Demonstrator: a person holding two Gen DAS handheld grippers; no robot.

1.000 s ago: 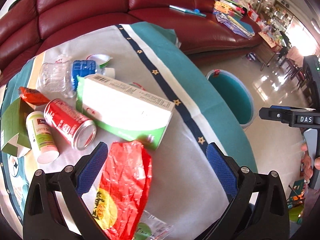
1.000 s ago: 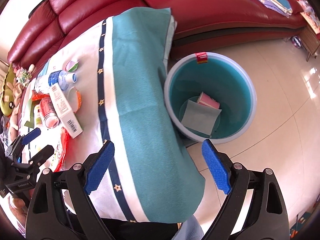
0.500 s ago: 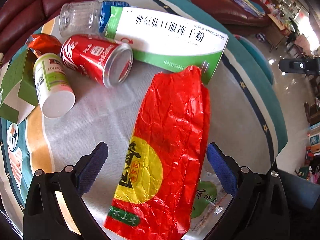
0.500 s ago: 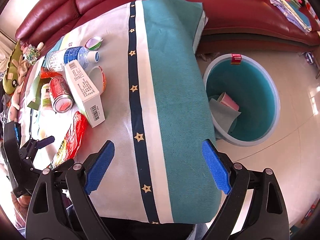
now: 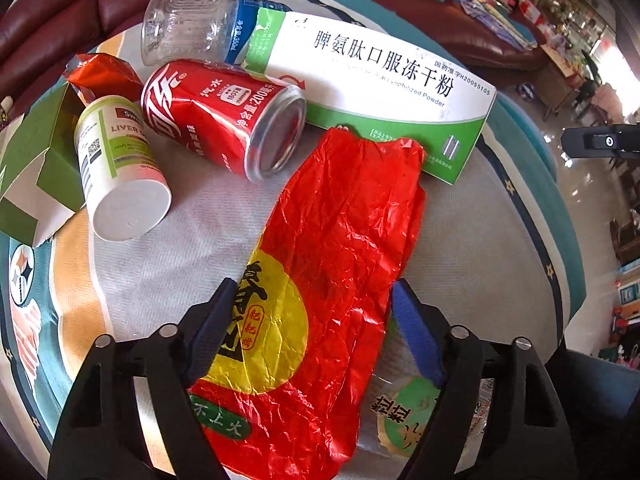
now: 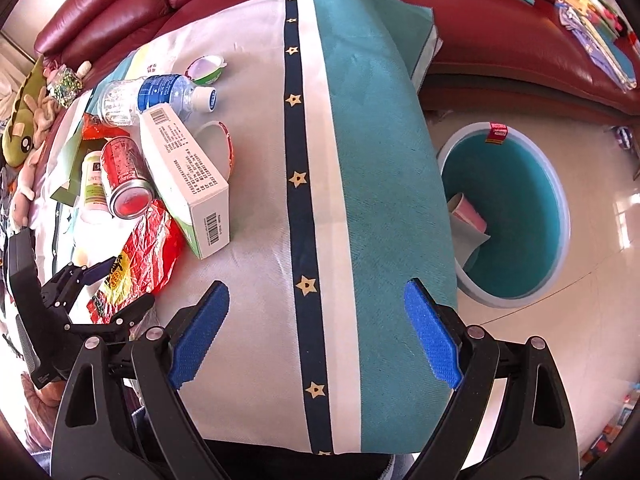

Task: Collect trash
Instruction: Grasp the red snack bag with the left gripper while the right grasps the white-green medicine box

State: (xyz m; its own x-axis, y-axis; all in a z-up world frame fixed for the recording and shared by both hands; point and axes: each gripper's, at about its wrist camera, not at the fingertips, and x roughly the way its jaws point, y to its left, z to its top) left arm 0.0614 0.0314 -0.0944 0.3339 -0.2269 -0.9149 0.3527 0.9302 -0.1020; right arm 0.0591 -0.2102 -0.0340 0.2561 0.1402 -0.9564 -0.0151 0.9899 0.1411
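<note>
A crumpled red and yellow snack wrapper [image 5: 328, 280] lies on the cloth-covered table [image 5: 480, 248]. My left gripper [image 5: 316, 312] has its jaws partly closed around the wrapper's sides, pads touching or nearly touching it. The wrapper also shows in the right wrist view [image 6: 140, 248], with the left gripper [image 6: 116, 286] on it. My right gripper [image 6: 316, 312] is open and empty above the table's near edge. A teal trash bin [image 6: 516, 208] stands on the floor to the right of the table, with some trash inside.
Behind the wrapper lie a red can [image 5: 224, 116], a white supplement bottle [image 5: 120, 176], a green-and-white medicine box [image 5: 380, 92], a clear plastic bottle [image 5: 192, 32], a green carton [image 5: 28, 184] and a clear packet [image 5: 408, 416]. A red sofa [image 6: 240, 0] runs behind.
My left gripper moved down onto the red wrapper and its jaws narrowed around it. My right gripper swung left, from over the bin toward the table.
</note>
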